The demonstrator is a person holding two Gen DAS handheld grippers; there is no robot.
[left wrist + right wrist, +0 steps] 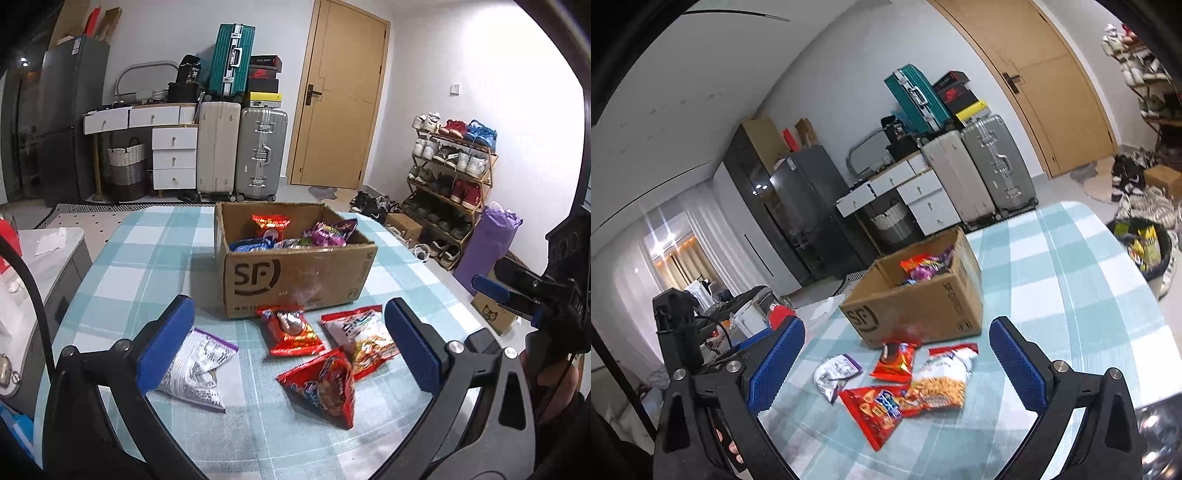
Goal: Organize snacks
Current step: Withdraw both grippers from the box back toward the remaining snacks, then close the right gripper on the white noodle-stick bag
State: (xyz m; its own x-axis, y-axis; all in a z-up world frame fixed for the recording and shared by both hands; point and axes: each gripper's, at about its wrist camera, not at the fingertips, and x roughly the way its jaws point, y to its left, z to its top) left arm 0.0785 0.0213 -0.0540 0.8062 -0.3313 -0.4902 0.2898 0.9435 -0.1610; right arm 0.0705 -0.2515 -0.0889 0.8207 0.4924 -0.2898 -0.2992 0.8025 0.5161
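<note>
An open cardboard box [295,275] marked SF stands on the checked table and holds several snack packs [325,232]. In front of it lie a silver-purple pack [195,369], a small red pack [293,330], a red-white pack [364,339] and a red triangular pack [325,386]. My left gripper [291,343] is open and empty above these packs. My right gripper [897,363] is open and empty, also above them; it shows at the right edge of the left wrist view [517,291]. The box [923,306] and the loose packs [882,406] show in the right wrist view too.
The table has a blue-white checked cloth [147,266]. A grey side unit [44,266] stands left of it. Suitcases [258,151], drawers [173,155], a shoe rack [454,173] and a door [343,96] stand behind. A black bin with yellow packs [1145,247] is right of the table.
</note>
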